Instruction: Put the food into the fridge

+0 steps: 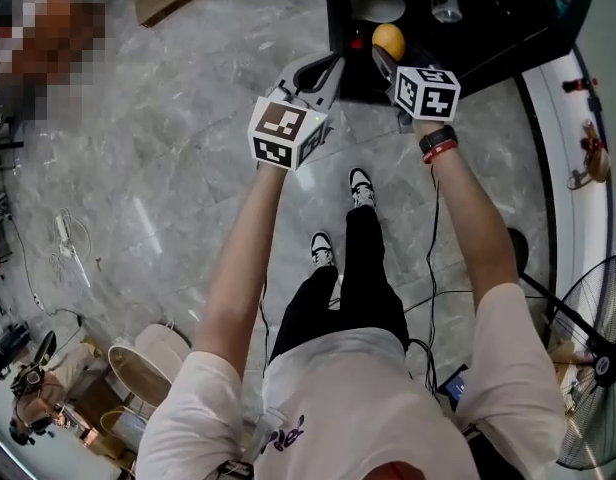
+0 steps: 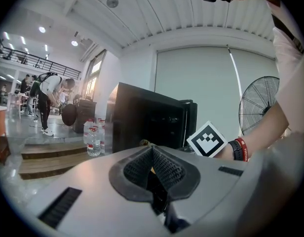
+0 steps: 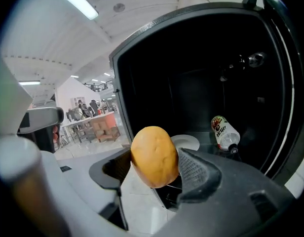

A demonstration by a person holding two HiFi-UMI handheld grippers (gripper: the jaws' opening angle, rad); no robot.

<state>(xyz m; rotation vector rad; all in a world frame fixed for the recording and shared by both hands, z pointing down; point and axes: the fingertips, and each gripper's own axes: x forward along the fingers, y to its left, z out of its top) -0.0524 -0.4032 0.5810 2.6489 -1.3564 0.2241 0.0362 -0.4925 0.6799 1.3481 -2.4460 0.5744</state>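
A round yellow-orange food item point(image 3: 154, 156) sits clamped between the jaws of my right gripper point(image 3: 158, 168). In the head view the right gripper point(image 1: 385, 53) holds this food item point(image 1: 388, 40) at the mouth of the open black fridge point(image 1: 488, 23). Inside the fridge point(image 3: 201, 78) a white plate point(image 3: 187, 142) and a small bottle point(image 3: 224, 131) lie on a shelf. My left gripper point(image 1: 331, 68) hangs just left of the fridge. Its jaws point(image 2: 152, 152) are pressed together with nothing between them. The right gripper's marker cube point(image 2: 207, 138) shows beside the fridge point(image 2: 147, 117).
A standing fan point(image 1: 600, 368) is at the right, beside a white curved counter point(image 1: 573, 138). Wooden steps point(image 2: 48, 154) with water bottles point(image 2: 93, 138) lie left of the fridge. The person's feet point(image 1: 338, 218) stand on the marble floor, with cables trailing nearby.
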